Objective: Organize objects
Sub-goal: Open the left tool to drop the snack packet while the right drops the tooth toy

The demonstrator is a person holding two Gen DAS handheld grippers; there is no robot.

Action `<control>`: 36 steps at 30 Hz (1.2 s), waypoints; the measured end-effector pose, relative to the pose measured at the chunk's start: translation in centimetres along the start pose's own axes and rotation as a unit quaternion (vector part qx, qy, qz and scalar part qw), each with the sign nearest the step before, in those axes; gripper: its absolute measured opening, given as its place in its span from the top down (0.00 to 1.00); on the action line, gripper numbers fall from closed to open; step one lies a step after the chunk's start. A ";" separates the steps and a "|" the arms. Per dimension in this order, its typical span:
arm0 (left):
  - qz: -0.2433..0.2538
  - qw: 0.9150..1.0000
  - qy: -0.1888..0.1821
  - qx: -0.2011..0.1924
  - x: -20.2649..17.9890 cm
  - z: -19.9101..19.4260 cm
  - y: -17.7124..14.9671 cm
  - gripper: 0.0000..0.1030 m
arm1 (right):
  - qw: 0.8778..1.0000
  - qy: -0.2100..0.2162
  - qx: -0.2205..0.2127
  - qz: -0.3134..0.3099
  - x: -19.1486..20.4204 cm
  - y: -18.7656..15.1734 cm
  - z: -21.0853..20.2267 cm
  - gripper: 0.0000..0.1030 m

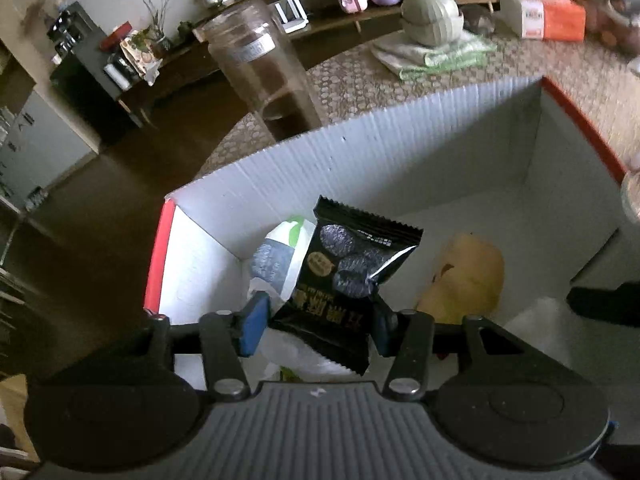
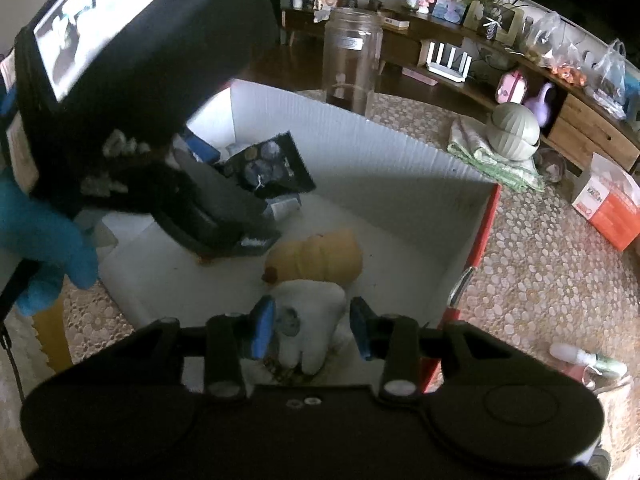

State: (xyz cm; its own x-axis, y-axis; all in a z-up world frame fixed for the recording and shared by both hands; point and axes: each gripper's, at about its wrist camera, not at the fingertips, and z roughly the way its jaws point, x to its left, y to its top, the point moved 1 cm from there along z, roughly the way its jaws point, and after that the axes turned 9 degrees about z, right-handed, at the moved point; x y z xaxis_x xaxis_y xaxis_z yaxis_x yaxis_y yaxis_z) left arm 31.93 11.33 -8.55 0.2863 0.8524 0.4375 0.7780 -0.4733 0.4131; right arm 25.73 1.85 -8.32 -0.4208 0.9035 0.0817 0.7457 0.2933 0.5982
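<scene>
Left gripper (image 1: pixel 316 320) jaws stand part open, the black snack packet (image 1: pixel 348 276) loose between them, over the white box (image 1: pixel 400 136). Right gripper (image 2: pixel 314 330) jaws flank the white tooth plush (image 2: pixel 310 312) untouched, apparently both just dropped in for tidying.
</scene>
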 end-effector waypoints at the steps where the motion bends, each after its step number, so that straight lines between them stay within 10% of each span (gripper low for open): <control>1: 0.001 1.000 0.000 0.000 -0.1 0.1 -0.1 0.42 | 1.000 0.002 -0.002 0.001 0.0 0.0 -0.1 0.58; 9: -0.027 0.999 -0.022 -0.011 0.5 -0.4 -0.4 0.27 | 1.000 0.008 -0.018 0.004 -0.1 -0.4 -1.1 0.43; 36: -0.089 0.993 -0.046 -0.068 0.4 -10.1 -2.8 0.26 | 0.996 0.020 -0.086 0.013 -1.5 -2.8 -10.0 0.32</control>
State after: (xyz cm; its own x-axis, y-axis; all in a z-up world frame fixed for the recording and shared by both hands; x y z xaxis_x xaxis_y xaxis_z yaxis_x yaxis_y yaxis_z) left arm 24.23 10.78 -1.44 0.2058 0.9391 0.2753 0.7407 -0.3333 0.5834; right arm 19.08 -3.45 -2.20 -0.4258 0.8957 0.1281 0.6586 0.2098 0.7226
